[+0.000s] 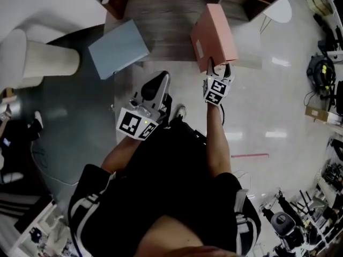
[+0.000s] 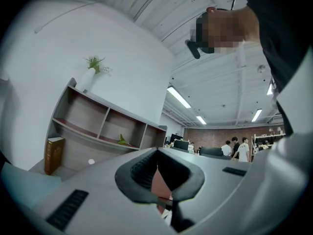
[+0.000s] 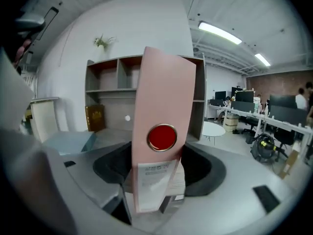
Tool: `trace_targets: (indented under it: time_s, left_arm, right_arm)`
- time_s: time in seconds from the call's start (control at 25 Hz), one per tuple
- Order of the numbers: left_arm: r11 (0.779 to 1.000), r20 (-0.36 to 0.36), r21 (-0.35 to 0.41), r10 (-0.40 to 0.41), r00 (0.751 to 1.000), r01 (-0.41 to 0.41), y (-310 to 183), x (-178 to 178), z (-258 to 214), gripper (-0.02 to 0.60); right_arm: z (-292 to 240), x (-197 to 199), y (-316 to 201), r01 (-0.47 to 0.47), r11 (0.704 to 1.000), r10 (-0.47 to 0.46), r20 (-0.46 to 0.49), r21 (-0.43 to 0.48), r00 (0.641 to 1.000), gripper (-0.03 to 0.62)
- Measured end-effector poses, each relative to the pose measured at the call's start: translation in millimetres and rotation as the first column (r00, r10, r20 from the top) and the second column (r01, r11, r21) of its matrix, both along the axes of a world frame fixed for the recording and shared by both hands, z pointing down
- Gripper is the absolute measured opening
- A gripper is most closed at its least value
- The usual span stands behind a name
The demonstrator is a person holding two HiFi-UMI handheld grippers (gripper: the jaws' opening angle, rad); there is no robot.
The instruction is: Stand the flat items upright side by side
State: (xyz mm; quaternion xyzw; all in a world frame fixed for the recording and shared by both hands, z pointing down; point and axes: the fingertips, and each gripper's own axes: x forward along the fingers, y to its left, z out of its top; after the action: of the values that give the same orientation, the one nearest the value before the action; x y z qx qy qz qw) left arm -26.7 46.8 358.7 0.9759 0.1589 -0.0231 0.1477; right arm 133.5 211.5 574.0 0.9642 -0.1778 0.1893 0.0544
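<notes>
Between the jaws of the right gripper (image 1: 218, 68): one pink binder (image 3: 164, 106), gripped at the lower end of its spine, with the jaws set wide and closed against its two covers. In the right gripper view the spine is seen facing the camera and rising almost upright, leaning slightly to the right. A red disc (image 3: 162, 137) is set in the spine just above the jaws, and a white label (image 3: 154, 180) is fixed below it, level with the pads. In the head view the binder (image 1: 214, 36) is seen extending forward from the gripper over a wooden surface (image 1: 161, 20); whether its far end touches that surface cannot be told.

Left of the right gripper, and ahead and to the left of the left gripper (image 1: 162, 78): one blue folder (image 1: 119, 48), lying flat at the left edge of the wooden surface, well apart from the binder.

Left gripper: jaws brought fully together, nothing held; it is carried beside the right gripper, nearer the person.

Beyond both grippers: one shelf unit (image 3: 105, 77), with a brown book (image 3: 95, 116) stood upright in a lower left compartment and a vase with a sprig (image 2: 90, 75) placed on top.

Right of the right gripper, further off: one round white table (image 3: 215, 129).
</notes>
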Motion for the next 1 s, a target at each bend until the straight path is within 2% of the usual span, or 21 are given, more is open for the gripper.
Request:
trace_targets:
  time_s: [0.2,0.44,0.64,1.0]
  left_arm:
    - [0.999,0.005,0.024,-0.03,1.0,0.03,-14,8,-6,0.023]
    - [0.997,0.021,0.055,-0.048,0.999,0.047,-30,29,-10,0.023]
    - [0.999,0.007,0.044,-0.025,1.0,0.024,-47,53,-20,0.023]
    - [0.998,-0.016,0.028,0.061,0.998,-0.061,-83,105,-23,0.023]
  right_arm:
    - [10,-8,-16,0.016,0.998,-0.015,0.02,-0.065,1.0,0.316]
    - [9,-10,-27,-0.025,0.995,0.03,0.051,-0.098,0.998,0.316]
    - [2,5,-32,-0.09,0.993,0.095,0.07,-0.073,0.993,0.313]
    - [-4,48,-51,-0.199,0.973,0.207,0.064,-0.115,0.976,0.313]
